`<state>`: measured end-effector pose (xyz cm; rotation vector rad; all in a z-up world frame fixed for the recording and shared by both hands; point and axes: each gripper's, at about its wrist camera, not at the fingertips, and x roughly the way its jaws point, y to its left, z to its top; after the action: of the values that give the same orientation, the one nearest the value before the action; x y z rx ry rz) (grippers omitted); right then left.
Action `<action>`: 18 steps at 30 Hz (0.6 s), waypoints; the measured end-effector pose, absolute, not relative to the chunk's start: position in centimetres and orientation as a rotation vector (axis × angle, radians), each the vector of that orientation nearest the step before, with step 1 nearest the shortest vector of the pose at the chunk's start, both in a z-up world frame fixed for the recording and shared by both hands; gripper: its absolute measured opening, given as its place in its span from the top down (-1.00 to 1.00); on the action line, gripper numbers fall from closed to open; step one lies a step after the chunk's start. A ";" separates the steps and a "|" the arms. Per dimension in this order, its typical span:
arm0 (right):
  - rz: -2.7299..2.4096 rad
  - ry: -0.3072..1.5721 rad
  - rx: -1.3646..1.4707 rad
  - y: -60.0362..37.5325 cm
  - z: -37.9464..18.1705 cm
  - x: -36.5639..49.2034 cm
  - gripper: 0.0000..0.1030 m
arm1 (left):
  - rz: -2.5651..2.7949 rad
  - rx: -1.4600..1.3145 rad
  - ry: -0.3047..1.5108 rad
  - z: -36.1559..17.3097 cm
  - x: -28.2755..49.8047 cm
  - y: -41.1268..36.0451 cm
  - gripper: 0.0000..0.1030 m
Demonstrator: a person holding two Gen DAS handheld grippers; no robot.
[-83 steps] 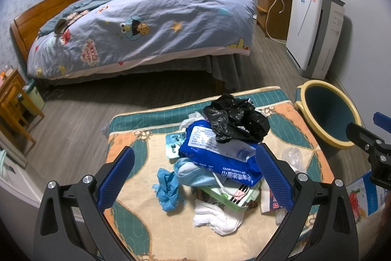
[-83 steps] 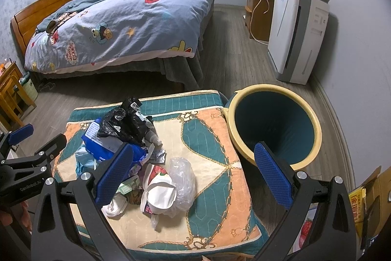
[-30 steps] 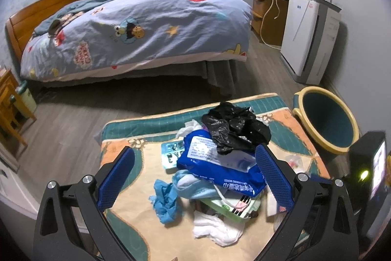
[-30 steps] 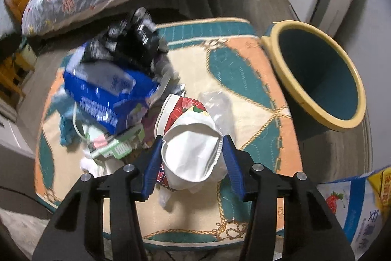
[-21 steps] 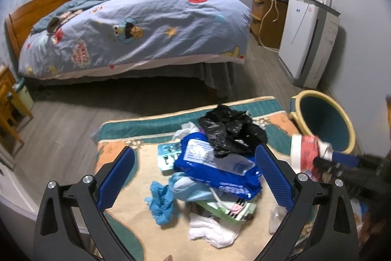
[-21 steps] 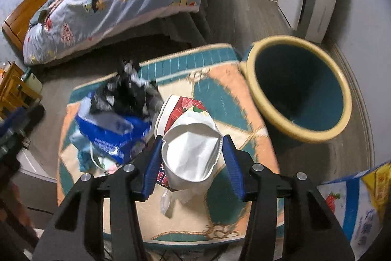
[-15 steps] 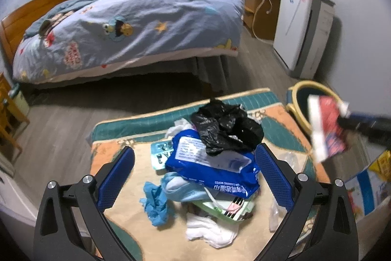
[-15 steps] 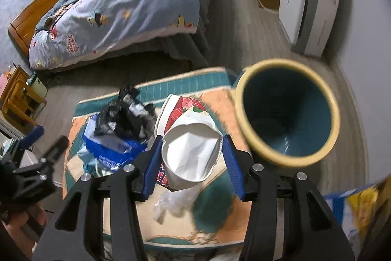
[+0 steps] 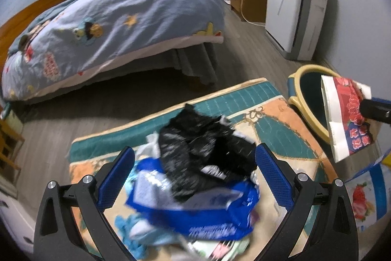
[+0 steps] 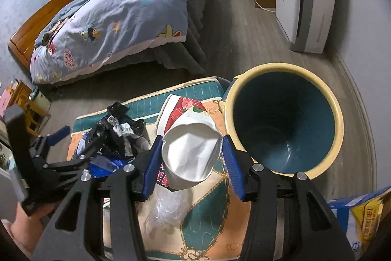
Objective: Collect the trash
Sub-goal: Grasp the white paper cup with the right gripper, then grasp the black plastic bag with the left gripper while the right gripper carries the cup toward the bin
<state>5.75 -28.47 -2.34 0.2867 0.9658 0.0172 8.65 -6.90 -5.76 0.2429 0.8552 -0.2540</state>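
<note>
Right claw (image 10: 190, 160) grips crushed white-and-red paper carton (image 10: 189, 151) beside yellow-rimmed teal bin (image 10: 283, 121), above patterned mat (image 10: 210, 209). Left claw (image 9: 194, 177) spread, empty, over black plastic bag (image 9: 202, 153) and blue wipes pack (image 9: 210, 214); only right view shows bin's inside.

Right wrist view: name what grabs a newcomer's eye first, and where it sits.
The crushed paper cup clamped in the right gripper fills the centre foreground, beside the yellow-rimmed bin, whose mouth gapes to its right. Left of the cup, a trash pile topped by a black plastic bag lies on the patterned mat.
</note>
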 end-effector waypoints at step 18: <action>-0.016 0.978 0.361 -31.4 -3.5 6.1 0.06 | -0.175 0.394 0.915 -8.8 11.1 -9.6 0.19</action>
<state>6.09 -31.40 -3.50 0.3611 0.9779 -0.0160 11.06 -9.61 -8.76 0.3944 0.9149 -0.1745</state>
